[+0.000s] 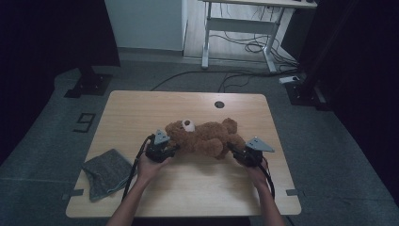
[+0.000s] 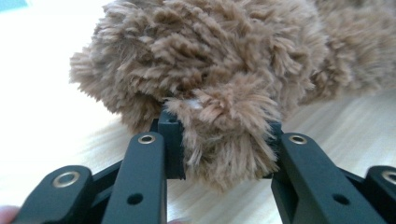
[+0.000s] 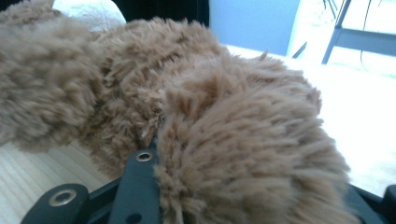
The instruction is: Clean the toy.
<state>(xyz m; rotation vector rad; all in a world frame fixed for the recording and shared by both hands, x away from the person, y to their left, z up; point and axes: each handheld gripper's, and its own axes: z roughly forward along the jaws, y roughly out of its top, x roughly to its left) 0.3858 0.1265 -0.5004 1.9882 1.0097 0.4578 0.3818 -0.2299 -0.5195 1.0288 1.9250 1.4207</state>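
My left gripper (image 1: pixel 171 151) has its fingers (image 2: pixel 169 140) pinching a tuft of brown plush, a limb or ear at the head end of the teddy bear (image 1: pixel 203 137); in the left gripper view the fur bulges between the two black jaws and both pads press into it. My right gripper (image 1: pixel 236 151) is clamped on a plush limb at the bear's other end; in the right gripper view the fur swells over the jaws and hides most of them, with one of the fingers (image 3: pixel 140 179) showing at the left of the tuft.

I see no brand tag or label on the bear itself. The only writing I can read is a dark figure "9" (image 1: pixel 85 122) marked on the grey floor off the tabletop's far left corner.

The teddy bear lies on its back at the middle of the wooden tabletop (image 1: pixel 141 108), stretched between my two grippers. Its long axis runs across the tabletop from side to side, head toward my left hand (image 1: pixel 149 165), legs toward my right hand (image 1: pixel 257 172), and its pale muzzle (image 1: pixel 187 124) faces up.

A folded grey cloth (image 1: pixel 106 172) lies at the near left corner of the tabletop, well apart from the bear
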